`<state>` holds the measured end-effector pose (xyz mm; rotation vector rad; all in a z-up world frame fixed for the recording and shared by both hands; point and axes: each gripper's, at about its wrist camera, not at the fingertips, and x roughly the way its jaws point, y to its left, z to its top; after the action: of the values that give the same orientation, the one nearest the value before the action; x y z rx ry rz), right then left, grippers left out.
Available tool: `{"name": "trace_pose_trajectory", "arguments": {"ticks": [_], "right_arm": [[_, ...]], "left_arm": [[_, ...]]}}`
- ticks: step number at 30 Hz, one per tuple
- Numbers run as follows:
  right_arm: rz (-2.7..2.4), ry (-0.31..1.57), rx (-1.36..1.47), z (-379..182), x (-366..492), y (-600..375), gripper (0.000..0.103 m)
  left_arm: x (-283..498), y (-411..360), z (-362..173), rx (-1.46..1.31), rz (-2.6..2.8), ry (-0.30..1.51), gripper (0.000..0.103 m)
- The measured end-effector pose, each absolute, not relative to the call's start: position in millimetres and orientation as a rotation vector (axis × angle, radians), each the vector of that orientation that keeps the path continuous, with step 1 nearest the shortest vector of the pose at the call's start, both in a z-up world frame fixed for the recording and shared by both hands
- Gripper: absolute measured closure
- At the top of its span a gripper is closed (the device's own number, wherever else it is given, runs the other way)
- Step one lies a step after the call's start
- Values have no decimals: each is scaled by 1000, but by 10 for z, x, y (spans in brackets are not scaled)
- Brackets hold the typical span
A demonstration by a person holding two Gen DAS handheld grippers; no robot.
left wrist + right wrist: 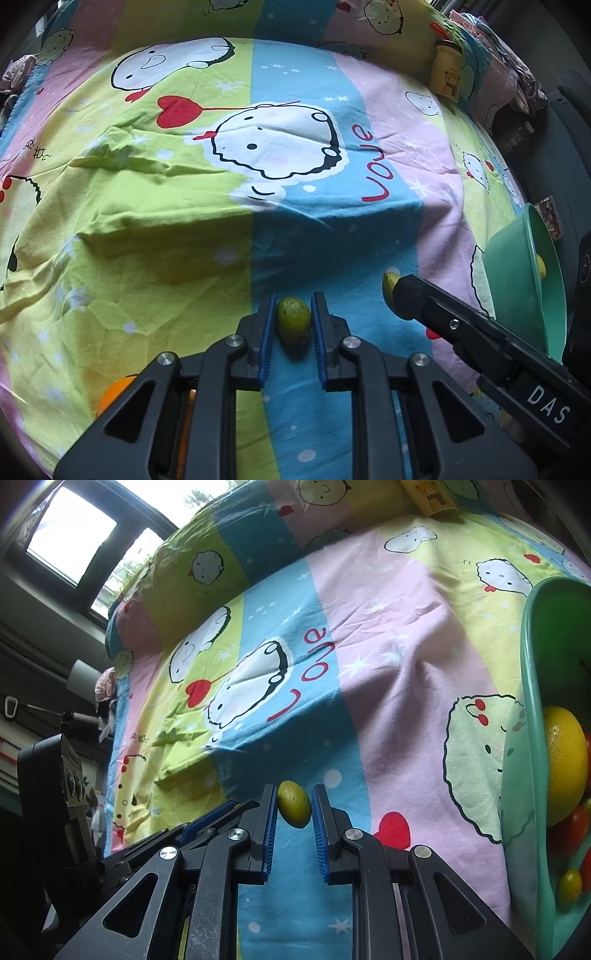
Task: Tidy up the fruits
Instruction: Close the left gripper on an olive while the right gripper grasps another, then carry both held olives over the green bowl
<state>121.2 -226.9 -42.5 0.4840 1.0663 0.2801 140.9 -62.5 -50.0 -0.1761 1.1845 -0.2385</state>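
Slippage is the main risk, by my reading: each gripper pinches a small, smooth, egg-shaped fruit near the fingertips, so either could roll out onto the soft, wrinkled sheet (155,206). Leftmost, an orange (116,397) lies half hidden under the left gripper (293,321), which is clamped on a dull green lime (293,320). Beside it, the right gripper (294,805) grips a yellow-green lime (293,804). Rightmost, the glossy plastic bowl (532,716), already holding fruit, looks tilted and might spill.

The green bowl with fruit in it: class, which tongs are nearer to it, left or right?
Right. The right tongs, shut on a small fruit, sit just beside the bowl. The left tongs are further away, across the sheet.
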Motion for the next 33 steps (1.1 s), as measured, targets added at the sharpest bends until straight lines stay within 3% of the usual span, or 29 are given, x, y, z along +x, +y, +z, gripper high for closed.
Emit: {"name": "trace_pose_trajectory", "arguments": {"ticks": [33], "right_arm": [[295, 916, 553, -65, 878, -2596, 82]], "left_arm": [[947, -806, 263, -126, -286, 925, 84]]}}
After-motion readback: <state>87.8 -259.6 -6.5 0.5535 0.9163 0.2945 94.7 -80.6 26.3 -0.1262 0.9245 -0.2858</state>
